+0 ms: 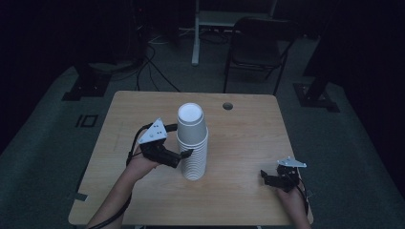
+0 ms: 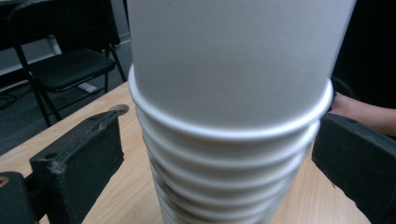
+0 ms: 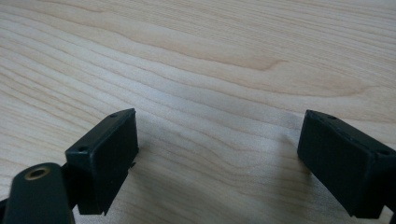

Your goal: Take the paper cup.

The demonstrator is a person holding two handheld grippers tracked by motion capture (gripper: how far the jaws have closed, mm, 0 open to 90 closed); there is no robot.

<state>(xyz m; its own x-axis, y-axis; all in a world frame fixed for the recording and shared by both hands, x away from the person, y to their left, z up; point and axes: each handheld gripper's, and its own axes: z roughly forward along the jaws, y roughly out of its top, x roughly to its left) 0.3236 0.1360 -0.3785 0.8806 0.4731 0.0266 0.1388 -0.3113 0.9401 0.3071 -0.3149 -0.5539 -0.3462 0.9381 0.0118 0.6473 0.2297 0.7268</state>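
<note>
High view: desk (image 1: 239, 143), cup stack (image 1: 192, 143) upright at middle. My left gripper (image 1: 184, 155) spread around stack, not clamped. Right gripper (image 1: 264, 177) idle, spread, low over desk. Next, I judge: close on one rim, lift straight.

The right gripper (image 3: 219, 163) has two black, blocky jaws that stand wide apart with nothing between them. Under them lies the light brown wooden table (image 3: 201, 60) with wavy lines running across it.
</note>
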